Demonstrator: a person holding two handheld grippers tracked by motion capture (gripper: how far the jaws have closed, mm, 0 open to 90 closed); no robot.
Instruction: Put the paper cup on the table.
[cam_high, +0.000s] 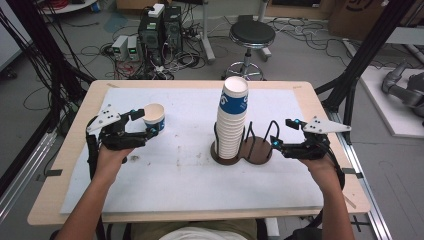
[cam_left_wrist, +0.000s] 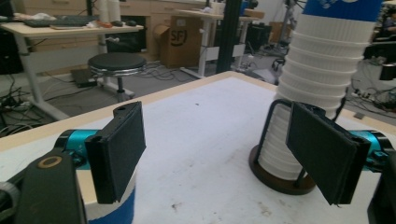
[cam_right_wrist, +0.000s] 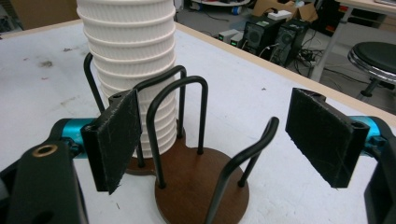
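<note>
Both tongs gape wide — left tongs (cam_high: 143, 123) straddle a cup (cam_high: 154, 117).

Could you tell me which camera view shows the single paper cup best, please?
The high view: the single paper cup stands whole on the table, open rim up, by the left claw. The left gripper view catches just its blue-and-white side behind one jaw.

A tall stack of white paper cups (cam_high: 232, 120) with a blue band on top stands upright in the left ring of a dark brown wooden holder (cam_high: 257, 152) with black wire hoops. The right ring is bare. One single cup (cam_high: 154, 118) stands upright, far left.
</note>
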